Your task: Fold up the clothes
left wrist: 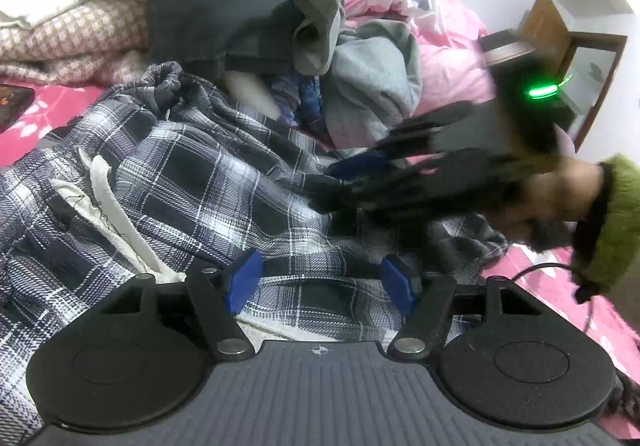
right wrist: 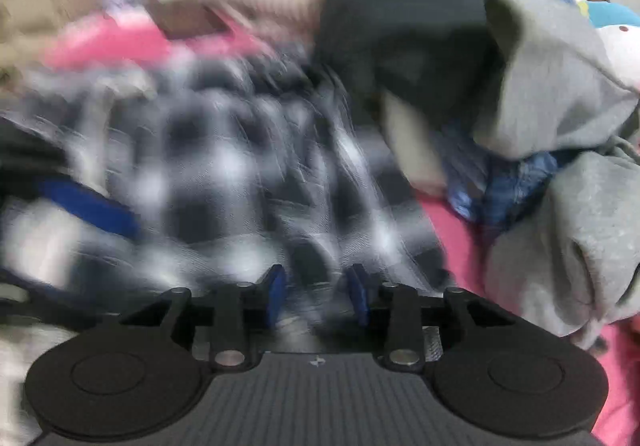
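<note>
A black, white and grey plaid shirt (left wrist: 192,182) with a white lining lies on a hot-pink bed sheet (left wrist: 44,114) printed with pale flowers. Behind it: grey sweatshirts (left wrist: 372,86), a black garment (left wrist: 208,6), blue denim (left wrist: 308,94), a pale pink quilt (left wrist: 432,18) and a beige houndstooth blanket (left wrist: 76,34). Both black tongs carry blue pads (left wrist: 240,282); the sleeve (left wrist: 616,222) is olive green.

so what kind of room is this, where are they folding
Most likely a bedroom, with the work done on a bed. A pink quilt lies bunched on a pink floral sheet, folded blankets are stacked behind, and a plaid shirt and other loose clothes are heaped on top.
</note>
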`<state>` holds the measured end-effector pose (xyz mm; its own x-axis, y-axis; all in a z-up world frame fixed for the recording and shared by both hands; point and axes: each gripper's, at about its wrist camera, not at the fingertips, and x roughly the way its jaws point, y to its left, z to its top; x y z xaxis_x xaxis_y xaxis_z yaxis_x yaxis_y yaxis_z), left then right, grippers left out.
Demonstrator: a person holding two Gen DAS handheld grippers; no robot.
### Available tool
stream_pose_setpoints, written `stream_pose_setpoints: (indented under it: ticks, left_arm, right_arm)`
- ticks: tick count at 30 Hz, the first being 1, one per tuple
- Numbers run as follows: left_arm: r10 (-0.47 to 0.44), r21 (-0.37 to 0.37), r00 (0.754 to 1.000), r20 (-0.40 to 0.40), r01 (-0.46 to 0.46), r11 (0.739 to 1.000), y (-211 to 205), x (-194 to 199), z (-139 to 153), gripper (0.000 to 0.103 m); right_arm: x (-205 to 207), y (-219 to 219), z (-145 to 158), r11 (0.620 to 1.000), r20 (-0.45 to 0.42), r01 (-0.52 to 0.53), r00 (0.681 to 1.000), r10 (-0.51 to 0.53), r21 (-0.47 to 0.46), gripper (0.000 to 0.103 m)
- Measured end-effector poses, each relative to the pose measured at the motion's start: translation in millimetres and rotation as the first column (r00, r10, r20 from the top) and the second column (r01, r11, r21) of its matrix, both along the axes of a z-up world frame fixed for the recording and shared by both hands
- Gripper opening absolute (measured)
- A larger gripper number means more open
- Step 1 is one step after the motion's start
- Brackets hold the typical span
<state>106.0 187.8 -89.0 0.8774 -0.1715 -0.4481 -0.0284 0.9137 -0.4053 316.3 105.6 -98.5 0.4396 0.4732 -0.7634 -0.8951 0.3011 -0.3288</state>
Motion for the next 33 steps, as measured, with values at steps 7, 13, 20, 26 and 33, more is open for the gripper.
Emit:
stream_pose_setpoints:
  ticks: [7,13,20,26,33]
  left_arm:
    - [-0.005,-0.012,1.000,0.003,0.005,1.000,2.3,0.2,-1.5,0.067]
    - [-0.010,-0.040,1.000,0.012,0.010,0.999,5.1,-0.9,-1.8,0.068]
    - [0.011,-0.142,0.999,0.049,-0.004,0.990,17.7,-17.4,9.6,0.068]
    - [-0.017,-0.166,0.999,0.045,0.024,0.986,27.6,-76.7,37.8,0.072]
    - [0.068,-0.240,0.996,-0.059,-0.080,0.967,44.9,-135.0,36.4,0.072]
  right_arm:
    - [117.7,-3.2,4.3,0.889,-0.195,0.402,0.911,-0.364,0.219,0.028]
    - [119.8,-85.6,51.8,0.707,-0.514,0.623,0.750,-0.417,0.336,0.045]
    - [-2.3,-265.5,157.4,0.400,-0.670,0.761,0.644,-0.371,0.511,0.048]
    - [-159.5,-360.2,153.0,0.294,-0.786,0.851,0.519,-0.337,0.436,0.062]
    - [-274.3,-385.8,6.2,0.118,-0.976,0.983,0.156,-0.153,0.139,0.066]
